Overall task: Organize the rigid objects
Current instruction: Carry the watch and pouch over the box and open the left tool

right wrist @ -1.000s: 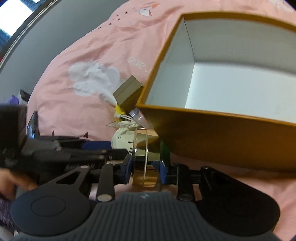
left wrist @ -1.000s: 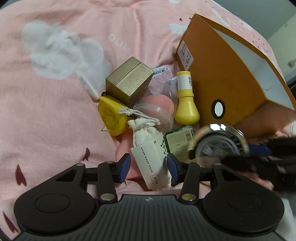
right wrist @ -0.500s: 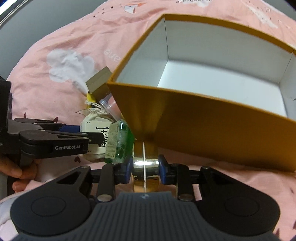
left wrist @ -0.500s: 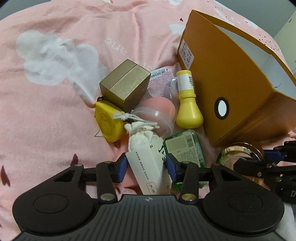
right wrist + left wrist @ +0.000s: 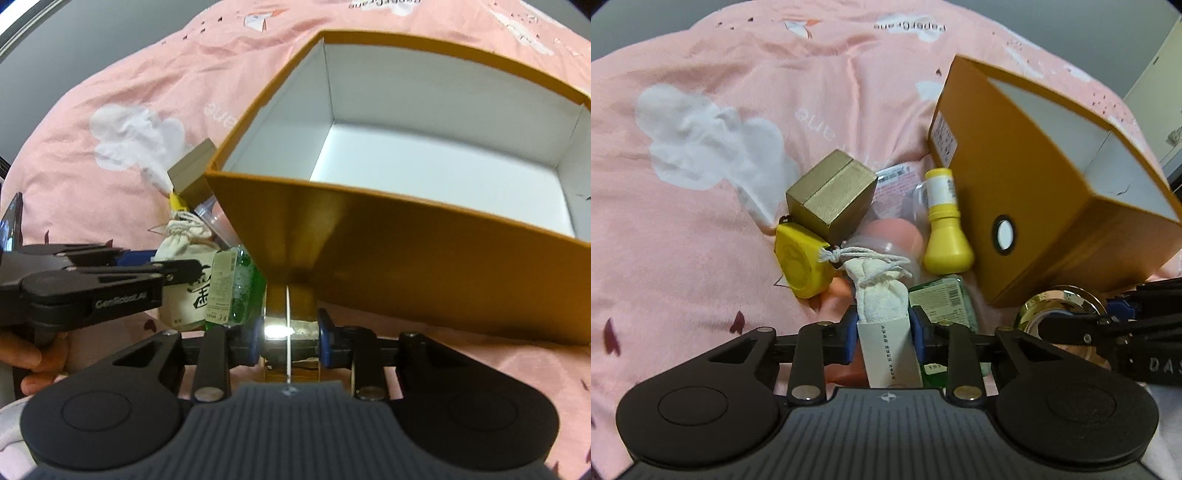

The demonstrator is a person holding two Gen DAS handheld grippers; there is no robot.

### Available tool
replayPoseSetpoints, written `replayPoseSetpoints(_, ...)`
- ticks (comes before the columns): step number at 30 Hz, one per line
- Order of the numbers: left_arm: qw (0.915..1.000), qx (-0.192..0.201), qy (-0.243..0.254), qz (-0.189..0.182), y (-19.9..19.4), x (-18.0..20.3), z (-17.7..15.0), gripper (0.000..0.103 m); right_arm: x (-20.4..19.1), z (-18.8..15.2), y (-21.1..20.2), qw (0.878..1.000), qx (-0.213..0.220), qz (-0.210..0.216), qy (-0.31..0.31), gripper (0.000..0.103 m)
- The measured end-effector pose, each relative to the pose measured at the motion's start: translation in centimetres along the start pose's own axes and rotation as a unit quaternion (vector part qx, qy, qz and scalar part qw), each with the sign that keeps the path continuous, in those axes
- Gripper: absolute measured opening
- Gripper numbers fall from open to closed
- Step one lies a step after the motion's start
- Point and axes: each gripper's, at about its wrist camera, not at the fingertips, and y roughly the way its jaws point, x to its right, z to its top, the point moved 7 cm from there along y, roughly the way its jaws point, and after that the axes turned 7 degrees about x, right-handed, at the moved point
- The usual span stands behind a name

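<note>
Left wrist view first: we see our left gripper (image 5: 884, 334) with its blue fingers (image 5: 851, 338) clamped on a white cloth pouch (image 5: 882, 295) that has a drawstring top and a paper label wrapped round its lower part. The pouch sits at the near edge of a small heap on the pink bedspread (image 5: 701, 221). Just beyond it lie a yellow tape measure (image 5: 799, 264), a gold box (image 5: 833, 201), a pink round item in a clear tub (image 5: 894, 240) and a yellow bottle (image 5: 945, 229) standing cap-up. A green bottle (image 5: 942, 299) lies touching the pouch on its right. The orange storage box (image 5: 1015, 184) stands just right of the heap, open side up, with a round hole in its near wall.

From the right wrist view, our right gripper (image 5: 290, 336) has its fingers (image 5: 325, 336) closed on a shiny gold round tin (image 5: 290, 325), held on edge and low against the outer wall of the orange storage box (image 5: 406, 258). The box's white interior holds nothing that we can see. The left gripper (image 5: 147, 266) is at the left, gripping the pouch (image 5: 184, 288).
</note>
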Motion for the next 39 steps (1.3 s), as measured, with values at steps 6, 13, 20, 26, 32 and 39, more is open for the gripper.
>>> replayPoseSetpoints(6, 0.9995, 0.029, 0.009, -0.011, -2.5, 0.8, 0.5, 0.03, 0.1, 0.6, -2.3, 1.0, 0.031, -0.003, -0.002, 0.028)
replayPoseSetpoints(13, 0.9966, 0.079, 0.014, -0.019, -5.3, 1.4, 2.0, 0.029, -0.5, 1.4, -5.6, 0.997, 0.074, -0.002, -0.026, 0.028)
replayPoseSetpoints(20, 0.9889, 0.142, 0.008, -0.043, -8.2, 2.3, 5.3, 0.029, -1.5, 3.3, -9.4, 0.989, 0.132, 0.006, -0.059, 0.028)
replayPoseSetpoints(26, 0.9757, 0.205, 0.025, -0.074, -10.8, 4.9, 9.0, 0.029, -1.0, 6.4, -13.3, 0.977, 0.206, -0.012, -0.061, 0.028)
replayPoseSetpoints(32, 0.9647, 0.223, 0.046, -0.132, -10.3, 9.3, 11.8, 0.029, 1.9, 10.0, -13.8, 0.969, 0.239, -0.053, -0.021, 0.028)
replayPoseSetpoints(39, 0.9761, 0.134, 0.037, -0.168, -4.0, 12.3, 12.6, 0.029, 6.4, 11.1, -9.8, 0.976, 0.188, -0.107, 0.016, 0.028)
